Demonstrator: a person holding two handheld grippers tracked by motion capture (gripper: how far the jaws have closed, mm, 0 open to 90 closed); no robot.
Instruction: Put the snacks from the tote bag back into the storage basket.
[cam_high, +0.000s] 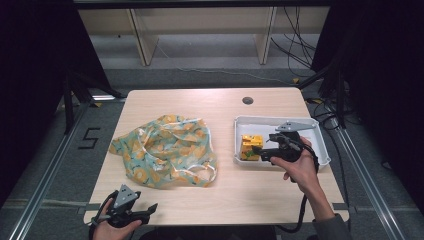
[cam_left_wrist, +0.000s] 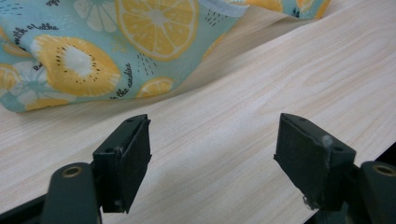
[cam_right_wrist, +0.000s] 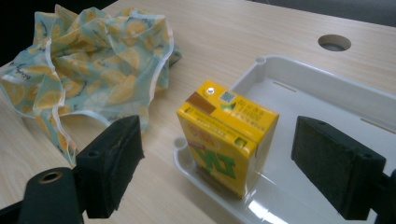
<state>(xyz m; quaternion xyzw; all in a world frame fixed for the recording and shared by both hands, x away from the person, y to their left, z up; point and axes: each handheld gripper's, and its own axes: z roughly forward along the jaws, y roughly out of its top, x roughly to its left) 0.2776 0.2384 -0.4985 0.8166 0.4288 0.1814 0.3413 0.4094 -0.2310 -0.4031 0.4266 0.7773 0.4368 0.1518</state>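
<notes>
Pale wooden table (cam_high: 210, 102), frame centre. Crumpled teal fabric bag with lemon print (cam_high: 165, 150), left of centre. White plastic tray (cam_high: 320, 131), right of centre. Yellow drink carton (cam_high: 250, 147) upright at tray's left end.

Step, by judgement: approach for grasp on carton. Right gripper (cam_high: 259, 150) just right of carton, jaws spread, nothing gripped; carton ahead between jaw lines, untouched. Next: advance until pads flank carton sides, then squeeze.

Left gripper (cam_high: 150, 210), lower left, released, idle over bare table.
</notes>
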